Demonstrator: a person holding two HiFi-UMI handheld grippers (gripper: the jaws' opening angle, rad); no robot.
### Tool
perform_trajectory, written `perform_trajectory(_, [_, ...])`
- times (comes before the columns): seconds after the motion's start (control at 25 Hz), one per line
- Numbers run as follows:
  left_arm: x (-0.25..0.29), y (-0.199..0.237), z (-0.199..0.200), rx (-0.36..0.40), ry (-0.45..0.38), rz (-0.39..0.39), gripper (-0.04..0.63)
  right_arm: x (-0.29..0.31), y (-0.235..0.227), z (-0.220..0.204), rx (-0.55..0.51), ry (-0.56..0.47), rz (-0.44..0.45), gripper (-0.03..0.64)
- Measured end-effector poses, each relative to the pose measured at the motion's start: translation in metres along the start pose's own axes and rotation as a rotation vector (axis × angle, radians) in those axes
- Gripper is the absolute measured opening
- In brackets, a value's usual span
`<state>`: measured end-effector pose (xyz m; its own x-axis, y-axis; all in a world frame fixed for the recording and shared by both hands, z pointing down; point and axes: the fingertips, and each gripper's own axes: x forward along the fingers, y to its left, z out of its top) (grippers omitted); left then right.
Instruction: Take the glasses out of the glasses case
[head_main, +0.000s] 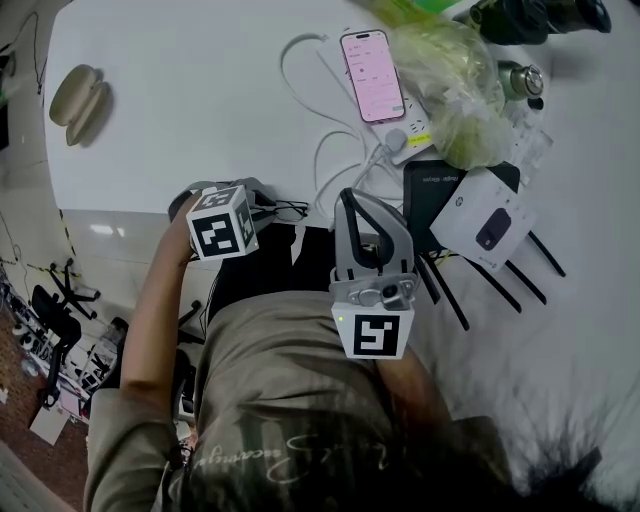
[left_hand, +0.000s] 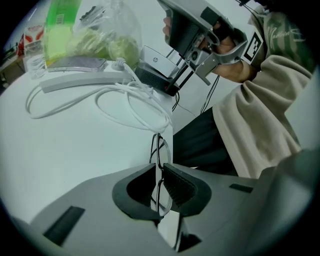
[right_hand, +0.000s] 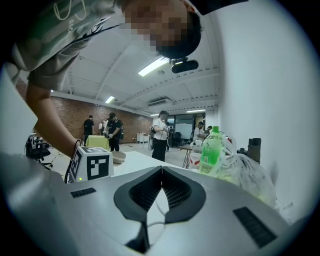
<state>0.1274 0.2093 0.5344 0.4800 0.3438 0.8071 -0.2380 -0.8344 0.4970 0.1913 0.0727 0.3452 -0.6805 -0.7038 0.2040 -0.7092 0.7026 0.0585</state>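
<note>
1. The left tool (left_hand: 159, 169) is clamped on the glasses (left_hand: 160, 148), which sit edge-on at the counter's (head_main: 200, 120) near edge. The glasses case (head_main: 78, 102) lies well apart, toward the far left.
2. The hold is slender. The pads seem to bear near the bridge, though the edge-on view leaves this uncertain. A slip would likely send the glasses over the edge.
3. Excess squeeze could bend the frame or mark a lens.
4. The white cable (left_hand: 125, 107) loops nearby, and a temple could snag on it during set-down.
5. The right tool (right_hand: 161, 169) has its jaws together and empty, so it offers no backup support.
</note>
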Motion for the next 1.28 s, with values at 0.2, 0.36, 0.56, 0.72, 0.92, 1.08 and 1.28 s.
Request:
perform_trajectory(0.2, [-0.008, 0.004, 0.002, 0.003, -0.027, 0.02, 0.058, 0.003, 0.001, -0.003, 0.016, 0.011, 0.002, 0.011])
perform_trajectory(0.36, [-0.017, 0.009, 0.006, 0.002, -0.064, 0.048, 0.058, 0.007, -0.001, -0.001, 0.02, 0.006, -0.001, 0.011])
perform_trajectory(0.56, [-0.034, 0.004, 0.013, -0.003, -0.116, 0.073, 0.058, 0.014, -0.003, 0.008, 0.023, -0.009, 0.015, 0.012])
perform_trajectory(0.72, [-0.052, -0.001, 0.021, 0.003, -0.16, 0.116, 0.058, 0.022, -0.007, 0.012, 0.044, -0.025, 0.033, 0.011])
perform_trajectory(0.92, [-0.072, -0.007, 0.042, -0.019, -0.253, 0.175, 0.057, 0.03, -0.012, 0.023, 0.174, -0.039, 0.052, 0.012])
perform_trajectory(1.08, [-0.089, -0.013, 0.057, -0.064, -0.323, 0.224, 0.034, 0.035, -0.003, 0.043, 0.185, -0.088, 0.11, 0.012])
perform_trajectory(1.28, [-0.112, -0.019, 0.068, -0.099, -0.38, 0.342, 0.009, 0.038, 0.0, 0.053, 0.185, -0.091, 0.169, 0.012])
